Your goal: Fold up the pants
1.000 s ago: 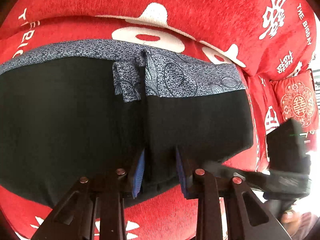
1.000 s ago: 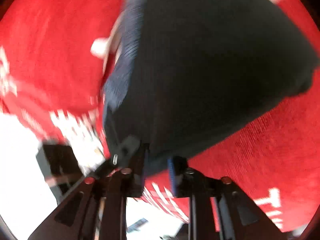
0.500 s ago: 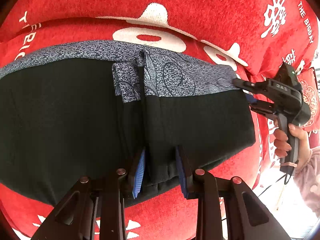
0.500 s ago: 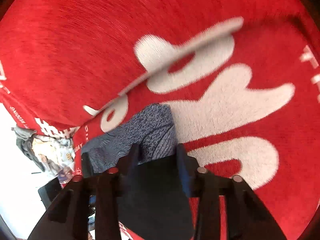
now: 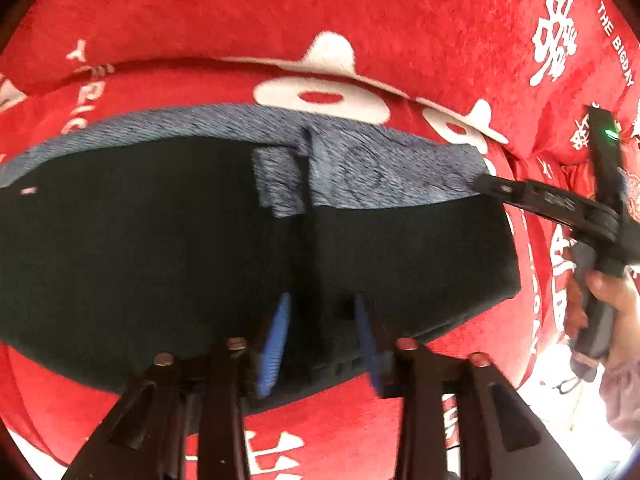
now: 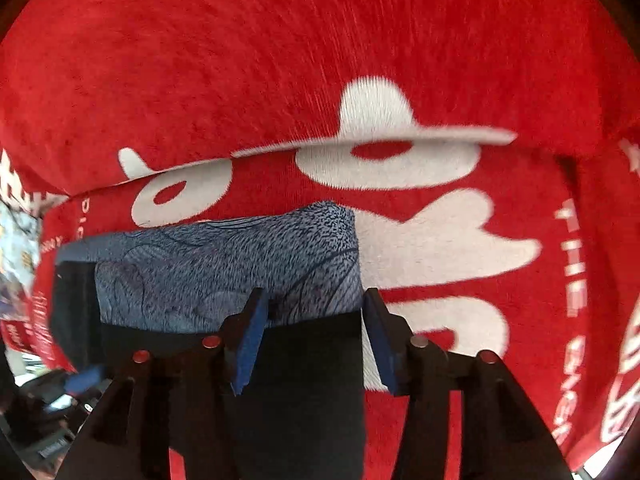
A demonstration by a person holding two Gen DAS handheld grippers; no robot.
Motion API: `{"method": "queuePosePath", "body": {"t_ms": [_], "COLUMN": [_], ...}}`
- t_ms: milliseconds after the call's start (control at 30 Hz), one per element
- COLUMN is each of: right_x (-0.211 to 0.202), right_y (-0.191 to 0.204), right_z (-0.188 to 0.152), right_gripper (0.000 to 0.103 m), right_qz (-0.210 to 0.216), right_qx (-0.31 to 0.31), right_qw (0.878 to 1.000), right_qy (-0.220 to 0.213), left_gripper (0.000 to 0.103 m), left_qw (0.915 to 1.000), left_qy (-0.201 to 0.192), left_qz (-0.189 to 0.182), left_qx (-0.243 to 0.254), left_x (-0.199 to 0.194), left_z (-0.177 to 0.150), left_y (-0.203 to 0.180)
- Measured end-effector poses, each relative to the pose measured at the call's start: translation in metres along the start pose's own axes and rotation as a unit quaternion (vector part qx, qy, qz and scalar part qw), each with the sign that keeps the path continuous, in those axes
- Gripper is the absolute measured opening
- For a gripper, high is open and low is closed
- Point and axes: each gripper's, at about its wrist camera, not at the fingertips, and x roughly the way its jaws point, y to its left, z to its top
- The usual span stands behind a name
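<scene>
**Both grippers letting go of the folded pants**

Since the earlier frames, both sets of fingers have just been opening, and the right gripper is now sitting at the waistband corner instead of carrying the cloth.

Left wrist view: the pants are lying folded on the red sofa cover, patterned grey waistband along the far edge. The left gripper is pointing steeply down over the near hem, blue pads parted with a fold of black cloth between them but not squeezed. The right gripper is reaching in from the right, a hand on its handle.

Right wrist view: the right gripper's fingers are standing apart, straddling the black cloth just below the waistband, not clamping it.

To do this well, I'd say keep opening fully before lifting, then pull straight up so the pads aren't dragging the top layer and undoing the fold.
</scene>
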Motion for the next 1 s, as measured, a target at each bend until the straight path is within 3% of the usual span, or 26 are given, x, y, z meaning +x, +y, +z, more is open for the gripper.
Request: {"method": "queuePosePath", "body": {"t_ms": [67, 167, 267, 333, 467, 500, 567, 700, 800, 933, 1000], "right_x": [-0.017, -0.025, -0.009, 0.008, 0.057, 0.07, 0.063, 0.051, 0.041, 0.015, 0.007], "right_y": [0.01, 0.03, 0.069, 0.095, 0.125, 0.129, 0.144, 0.162, 0.168, 0.164, 0.158], "right_z": [-0.001, -0.003, 0.002, 0.006, 0.007, 0.003, -0.005, -0.019, -0.029, -0.044, -0.049], "right_gripper": [0.053, 0.053, 0.049, 0.037, 0.033, 0.033, 0.033, 0.033, 0.034, 0.035, 0.045], "right_qz": [0.008, 0.078, 0.128, 0.156, 0.187, 0.182, 0.165, 0.171, 0.196, 0.164, 0.139], "right_qx": [-0.008, -0.009, -0.022, -0.025, 0.011, 0.015, -0.014, -0.059, -0.055, -0.057, -0.053], "right_qw": [1.0, 0.997, 0.992, 0.987, 0.981, 0.981, 0.985, 0.981, 0.975, 0.982, 0.987], "right_qy": [-0.022, -0.018, 0.003, 0.014, 0.055, 0.07, 0.052, 0.076, 0.09, 0.075, 0.063], "left_gripper": [0.053, 0.053, 0.053, 0.053, 0.053, 0.053, 0.053, 0.053, 0.053, 0.053, 0.053], "left_qw": [0.9998, 0.9994, 0.9988, 0.9984, 0.9969, 0.9965, 0.9954, 0.9939, 0.9921, 0.9902, 0.9889], "left_qy": [-0.016, -0.021, -0.023, -0.024, -0.019, -0.018, -0.016, -0.011, -0.004, -0.004, -0.006], "left_qz": [0.013, 0.022, 0.034, 0.042, 0.064, 0.069, 0.079, 0.086, 0.096, 0.105, 0.111], "left_qx": [-0.003, -0.015, -0.025, -0.03, -0.041, -0.044, -0.052, -0.069, -0.081, -0.092, -0.099], "left_x": [-0.009, -0.017, -0.024, -0.027, -0.036, -0.037, -0.041, -0.044, -0.046, -0.054, -0.057], "left_z": [-0.004, -0.011, -0.022, -0.03, -0.041, -0.043, -0.047, -0.053, -0.055, -0.057, -0.056], "left_y": [0.006, 0.019, 0.033, 0.042, 0.061, 0.063, 0.073, 0.086, 0.094, 0.104, 0.108]}}
